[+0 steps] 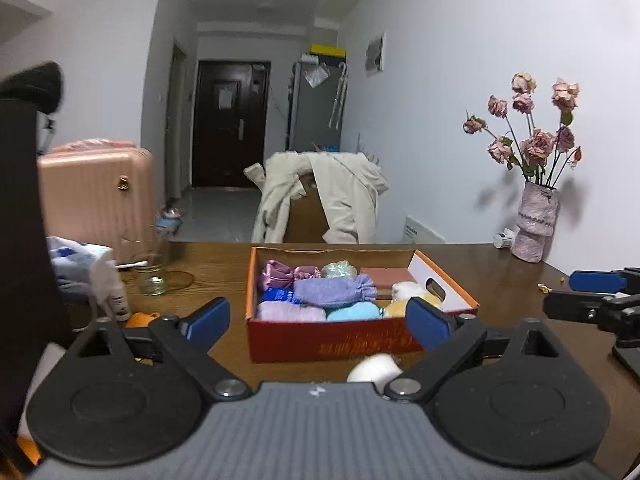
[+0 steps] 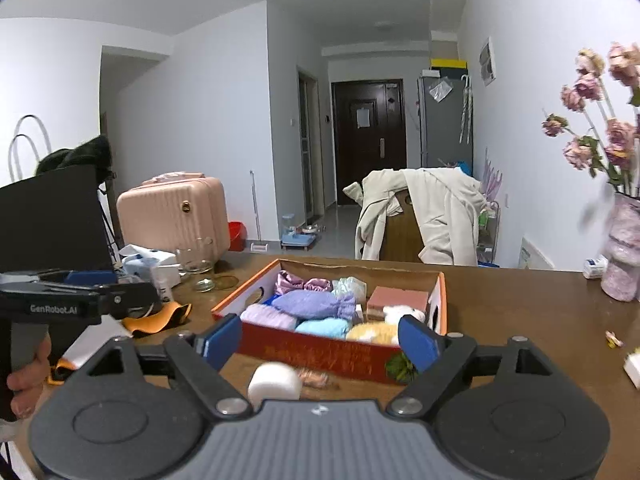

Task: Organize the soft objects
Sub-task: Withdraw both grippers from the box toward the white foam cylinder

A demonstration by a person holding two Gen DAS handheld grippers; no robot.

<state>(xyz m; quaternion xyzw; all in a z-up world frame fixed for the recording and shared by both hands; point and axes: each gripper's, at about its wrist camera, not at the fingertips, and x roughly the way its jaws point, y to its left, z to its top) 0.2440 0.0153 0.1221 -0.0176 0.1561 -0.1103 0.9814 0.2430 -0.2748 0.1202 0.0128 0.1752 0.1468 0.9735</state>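
Observation:
A red cardboard box stands on the brown table and holds several soft items: a purple knit pouch, pink satin pieces, lilac and light blue rolls, a yellow and white plush. A white soft roll lies on the table in front of the box, with a pinkish item and a green one beside it. My left gripper is open and empty before the box. My right gripper is open and empty too.
A glass jar, a spray bottle, an orange cloth and tissue packs sit at the table's left. A pink vase of dried roses stands at the back right. A dark monitor is at the left.

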